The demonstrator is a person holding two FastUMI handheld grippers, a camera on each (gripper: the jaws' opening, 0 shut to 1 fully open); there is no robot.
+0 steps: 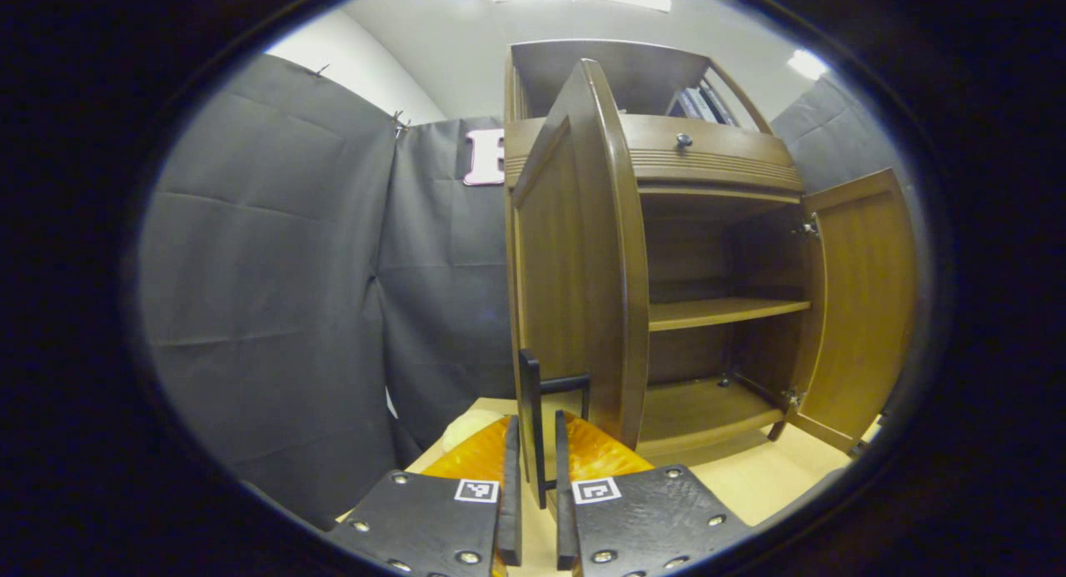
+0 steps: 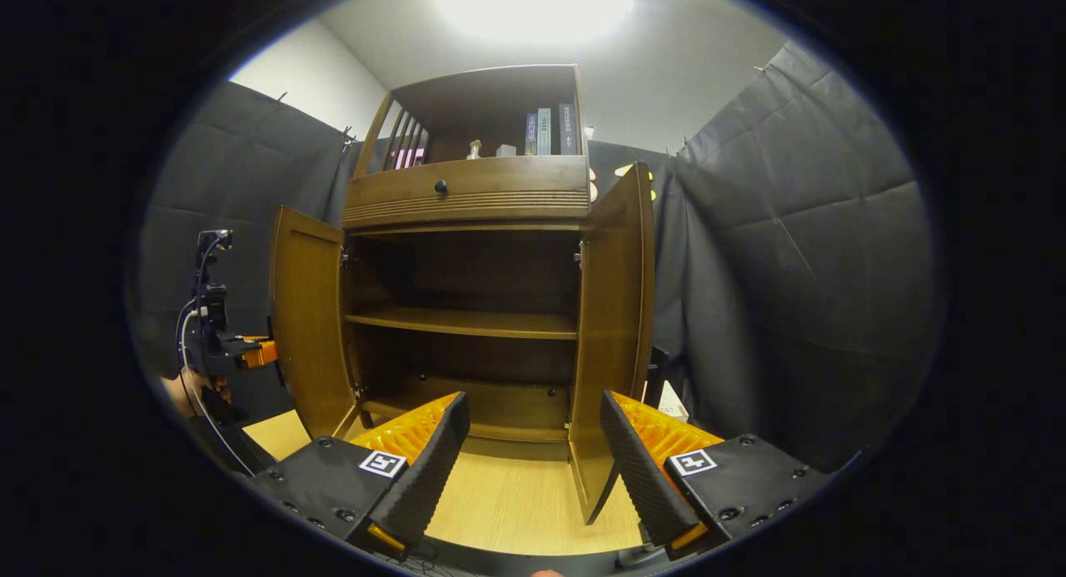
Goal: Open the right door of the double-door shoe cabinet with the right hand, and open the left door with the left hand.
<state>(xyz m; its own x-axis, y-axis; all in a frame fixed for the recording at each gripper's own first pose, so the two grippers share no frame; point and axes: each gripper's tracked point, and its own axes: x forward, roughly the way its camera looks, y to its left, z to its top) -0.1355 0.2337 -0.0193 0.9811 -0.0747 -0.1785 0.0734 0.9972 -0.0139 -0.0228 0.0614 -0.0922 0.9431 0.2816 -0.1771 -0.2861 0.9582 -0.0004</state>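
The brown wooden shoe cabinet (image 2: 466,194) has both doors swung open, baring two shelves inside. In the left gripper view the left door (image 1: 575,261) is seen edge-on, and its black bar handle (image 1: 533,410) runs between my left gripper's (image 1: 535,448) fingers, which are shut on it. The right door (image 1: 858,310) stands wide open on the far side. In the right gripper view my right gripper (image 2: 533,415) is open and holds nothing, just in front of the right door (image 2: 612,335). The left door (image 2: 308,327) stands open, with the left gripper (image 2: 212,335) behind it.
A drawer with a dark knob (image 2: 440,186) sits above the doors, and books (image 2: 545,131) stand on the top shelf. Black cloth walls (image 2: 791,269) close in both sides. The light wooden floor (image 2: 508,494) stretches before the cabinet. A hand (image 2: 196,390) holds the left gripper.
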